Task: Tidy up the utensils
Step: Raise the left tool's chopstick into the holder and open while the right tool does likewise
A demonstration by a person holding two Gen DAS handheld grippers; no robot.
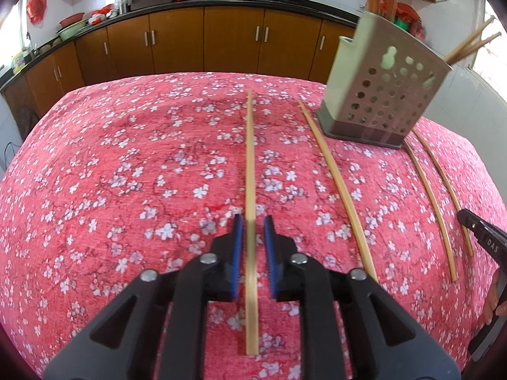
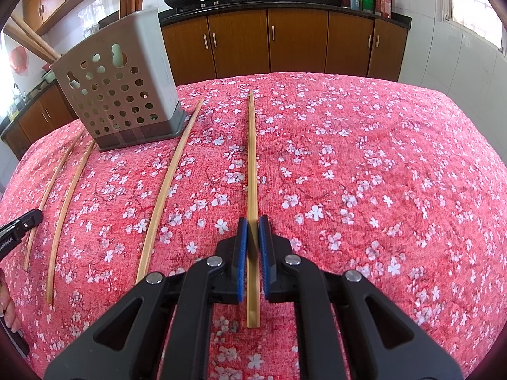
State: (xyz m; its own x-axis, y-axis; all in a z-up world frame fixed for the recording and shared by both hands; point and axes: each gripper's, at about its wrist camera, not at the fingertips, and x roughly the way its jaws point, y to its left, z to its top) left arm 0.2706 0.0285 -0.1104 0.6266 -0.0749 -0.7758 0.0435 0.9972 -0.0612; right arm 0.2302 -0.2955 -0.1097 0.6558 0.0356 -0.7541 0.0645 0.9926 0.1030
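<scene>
Your right gripper (image 2: pixel 253 221) clamping chopstick (image 2: pixel 252 158) right of holder (image 2: pixel 120 95). Left gripper (image 1: pixel 253 221) straddling another chopstick (image 1: pixel 250 158) left of holder (image 1: pixel 380 95), jaws slightly apart, gripping nothing. Lifting now risking left chopstick slipping free.

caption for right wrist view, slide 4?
Right tongs shut on a chopstick beside the utensil holder.
</scene>
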